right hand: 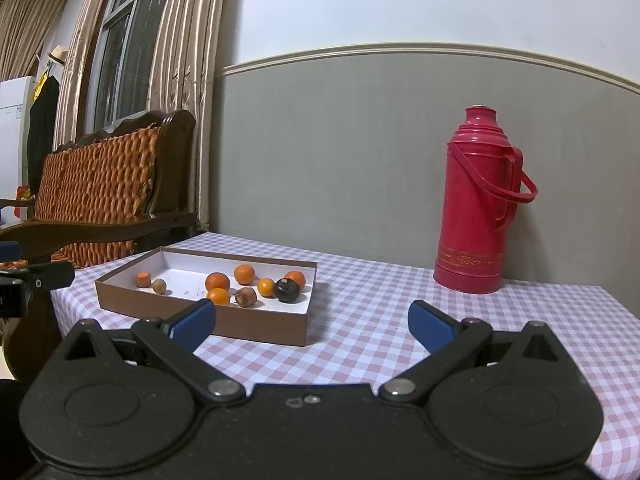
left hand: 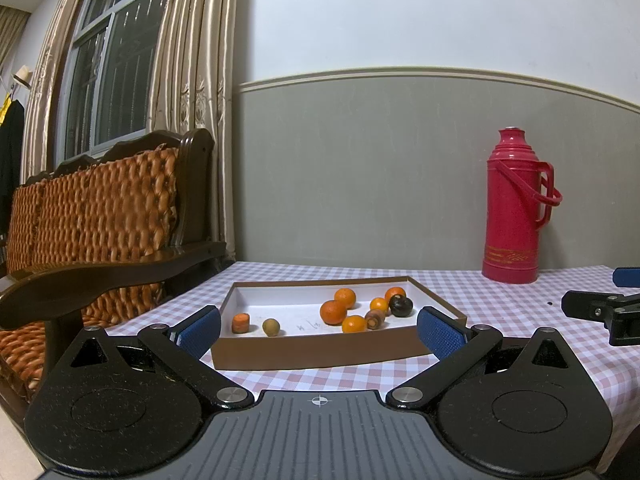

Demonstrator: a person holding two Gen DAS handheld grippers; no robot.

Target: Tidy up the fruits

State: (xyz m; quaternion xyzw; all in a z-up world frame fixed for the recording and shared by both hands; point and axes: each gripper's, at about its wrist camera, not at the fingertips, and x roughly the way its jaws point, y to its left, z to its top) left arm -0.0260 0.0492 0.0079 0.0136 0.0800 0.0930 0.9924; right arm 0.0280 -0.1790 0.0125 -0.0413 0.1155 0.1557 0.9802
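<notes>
A shallow brown box point(left hand: 312, 352) with a white inside lies on the checked table; it also shows in the right wrist view point(right hand: 200, 316). In it lie several oranges point(left hand: 333, 312) point(right hand: 218, 281), a dark round fruit point(left hand: 401, 305) point(right hand: 287, 289), a brown piece point(left hand: 375, 319) point(right hand: 245, 296), a carrot chunk point(left hand: 241, 322) point(right hand: 143, 279) and a small tan fruit point(left hand: 271, 327) point(right hand: 159, 286). My left gripper point(left hand: 320, 330) is open and empty just in front of the box. My right gripper point(right hand: 312, 322) is open and empty, right of the box's near corner.
A red thermos point(left hand: 516, 208) point(right hand: 478, 200) stands at the back right of the table by the grey wall. A wooden sofa with woven cushions point(left hand: 92, 216) point(right hand: 96, 192) stands left of the table. The table's right edge point(right hand: 616, 320) is near.
</notes>
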